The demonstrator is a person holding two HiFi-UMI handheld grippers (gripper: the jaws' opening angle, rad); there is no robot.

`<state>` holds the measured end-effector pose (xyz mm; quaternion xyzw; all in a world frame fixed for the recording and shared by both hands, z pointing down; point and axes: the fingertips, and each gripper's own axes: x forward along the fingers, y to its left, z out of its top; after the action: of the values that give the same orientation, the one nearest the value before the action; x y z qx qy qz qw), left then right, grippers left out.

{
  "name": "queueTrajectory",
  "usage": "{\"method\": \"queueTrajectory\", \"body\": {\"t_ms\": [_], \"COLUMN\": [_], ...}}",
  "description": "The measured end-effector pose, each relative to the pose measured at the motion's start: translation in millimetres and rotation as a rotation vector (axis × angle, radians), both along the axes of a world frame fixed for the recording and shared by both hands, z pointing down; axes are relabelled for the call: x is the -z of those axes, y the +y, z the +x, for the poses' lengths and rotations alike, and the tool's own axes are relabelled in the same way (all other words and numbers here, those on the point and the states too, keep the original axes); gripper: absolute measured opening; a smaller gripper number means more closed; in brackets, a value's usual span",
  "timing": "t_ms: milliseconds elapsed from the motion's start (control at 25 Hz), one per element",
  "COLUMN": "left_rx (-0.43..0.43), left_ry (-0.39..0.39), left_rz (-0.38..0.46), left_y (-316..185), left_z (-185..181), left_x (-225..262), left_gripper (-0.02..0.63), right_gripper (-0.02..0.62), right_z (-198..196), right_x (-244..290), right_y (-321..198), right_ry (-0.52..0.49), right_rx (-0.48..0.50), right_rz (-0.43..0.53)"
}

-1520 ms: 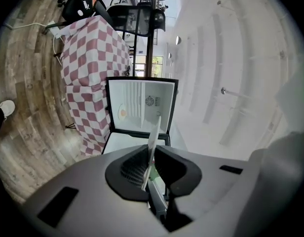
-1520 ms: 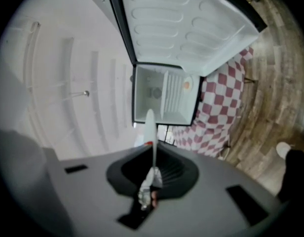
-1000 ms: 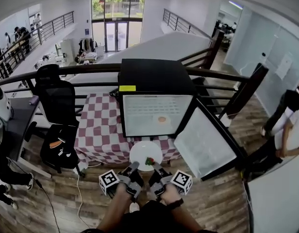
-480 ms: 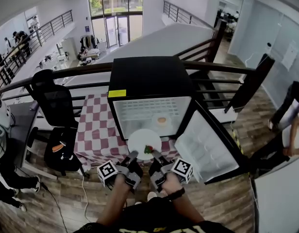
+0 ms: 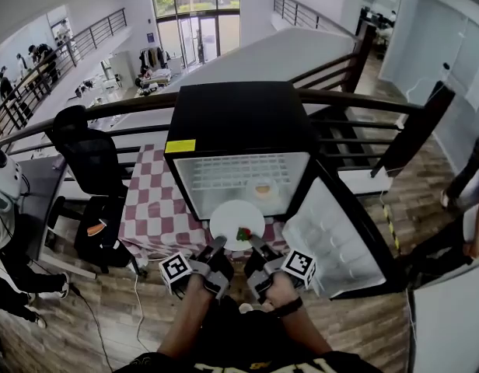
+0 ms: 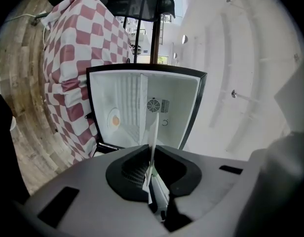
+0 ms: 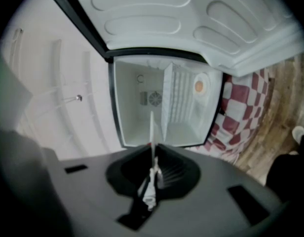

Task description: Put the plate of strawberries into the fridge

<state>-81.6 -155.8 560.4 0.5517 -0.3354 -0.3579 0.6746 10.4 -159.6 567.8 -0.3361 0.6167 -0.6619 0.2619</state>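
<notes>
Left claw and right claw each pinch the rim of the plate, at 7 and 5 o'clock. It hangs at the open fridge mouth, strawberries toward 5. Best pushed in level, both hands together.

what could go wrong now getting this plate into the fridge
The left hand-held gripper and right hand-held gripper pinch only the near rim of the plate; it could tip and spill the strawberries. The fridge already holds a dish with something orange, which the plate might knock. The open door is close on the right.
</notes>
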Motion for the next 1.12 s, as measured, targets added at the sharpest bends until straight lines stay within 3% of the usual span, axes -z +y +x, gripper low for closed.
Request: {"method": "queueTrajectory", "body": {"t_ms": [160,360,600,840,1120], "left_rx": [0.014,0.029,0.016,0.020,0.014], "left_ry": [-0.006,0.026,0.016,0.007,-0.001], "left_rz": [-0.005,0.004,0.044,0.004,-0.014], "left_y": [-4.4,-16.7,-49.7,-85.6,-120.8], "left_z": [-0.9,1.8,-2.6,-12.1,-16.1], "left_x": [-2.1,-4.6,6.3,-2.7,-7.8], "left_gripper": [0.048,0.048,0.046,0.047,0.047], "right_gripper": [0.032,0.032,0.032,0.032,0.032], "right_z": [-1.1,1.6,-1.5,-12.8,-16.3], "right_x": [-3.3,1.0,10.4,3.4,-4.0], "right_y": [-4.9,-17.5,-49.3,-89.1,-121.2], "right_ry": [-0.006,0.083,0.084,0.027,0.032], "right_rx": [0.013,0.002,-0.009,-0.002,-0.016], "right_rz": [-0.003,0.034,0.072,0.065,0.025]}}
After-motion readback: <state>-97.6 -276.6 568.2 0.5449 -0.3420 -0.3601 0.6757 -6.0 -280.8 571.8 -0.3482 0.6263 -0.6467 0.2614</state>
